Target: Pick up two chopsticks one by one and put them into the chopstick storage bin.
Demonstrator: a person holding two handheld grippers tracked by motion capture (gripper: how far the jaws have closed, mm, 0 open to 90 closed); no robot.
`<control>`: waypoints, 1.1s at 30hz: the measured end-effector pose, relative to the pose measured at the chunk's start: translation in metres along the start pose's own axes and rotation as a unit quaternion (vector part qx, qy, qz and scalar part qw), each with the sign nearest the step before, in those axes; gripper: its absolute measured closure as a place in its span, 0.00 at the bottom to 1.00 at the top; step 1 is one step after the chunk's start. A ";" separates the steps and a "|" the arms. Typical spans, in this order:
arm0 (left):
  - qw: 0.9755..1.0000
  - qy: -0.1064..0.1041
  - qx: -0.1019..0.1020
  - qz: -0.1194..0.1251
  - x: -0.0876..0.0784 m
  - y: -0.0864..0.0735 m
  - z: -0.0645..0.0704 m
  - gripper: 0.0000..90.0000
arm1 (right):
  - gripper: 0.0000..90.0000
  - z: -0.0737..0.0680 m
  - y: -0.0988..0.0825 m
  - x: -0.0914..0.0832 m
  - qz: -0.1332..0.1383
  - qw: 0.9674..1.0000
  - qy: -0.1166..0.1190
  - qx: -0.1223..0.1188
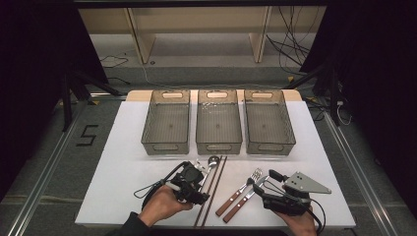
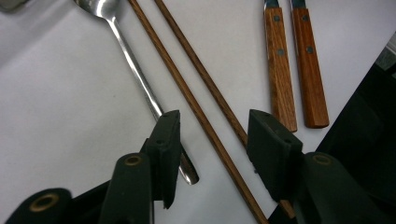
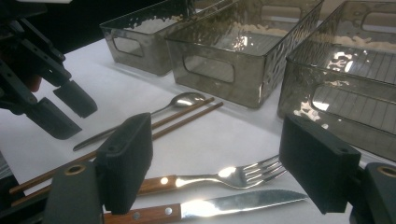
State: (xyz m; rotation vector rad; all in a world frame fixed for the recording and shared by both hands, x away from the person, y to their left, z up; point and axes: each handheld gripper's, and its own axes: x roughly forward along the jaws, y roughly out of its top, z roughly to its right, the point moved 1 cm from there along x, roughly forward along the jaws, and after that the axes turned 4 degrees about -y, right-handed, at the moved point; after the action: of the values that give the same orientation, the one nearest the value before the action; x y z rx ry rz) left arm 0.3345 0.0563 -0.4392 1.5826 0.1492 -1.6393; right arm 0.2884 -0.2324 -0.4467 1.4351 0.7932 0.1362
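Note:
A pair of brown chopsticks (image 1: 214, 183) lies near the table's front, with a metal spoon (image 1: 213, 161) just to their left. My left gripper (image 1: 200, 178) is open and low over them. In the left gripper view its jaws (image 2: 212, 126) straddle both chopsticks (image 2: 196, 70), and the spoon handle (image 2: 140, 79) ends beside the left jaw. To the right lie a fork (image 1: 246, 188) and a knife (image 1: 250, 196), both with wooden handles. My right gripper (image 1: 265, 181) stands open just above the fork (image 3: 233, 175) and knife (image 3: 233, 203), touching neither.
Three clear grey bins (image 1: 165, 146) (image 1: 219, 146) (image 1: 270, 146) stand side by side across the back of the white table (image 1: 123, 162), all empty. Bare tabletop lies at the left. Cables and a wooden frame are on the floor behind.

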 end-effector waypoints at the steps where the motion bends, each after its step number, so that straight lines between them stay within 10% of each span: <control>1: 1.000 0.000 0.002 -0.007 0.003 0.001 0.000 0.62 | 0.29 0.000 0.000 0.000 0.000 1.000 0.000 0.000; 33: 0.994 0.017 0.012 -0.108 0.040 0.014 0.002 0.76 | 0.30 -0.001 0.000 0.000 0.003 1.000 0.004 -0.002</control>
State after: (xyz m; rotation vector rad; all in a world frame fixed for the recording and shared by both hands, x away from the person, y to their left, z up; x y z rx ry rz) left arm 0.3474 0.0277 -0.4675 1.6604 0.3280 -1.7847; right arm 0.2879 -0.2314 -0.4462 1.4336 0.7945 0.1488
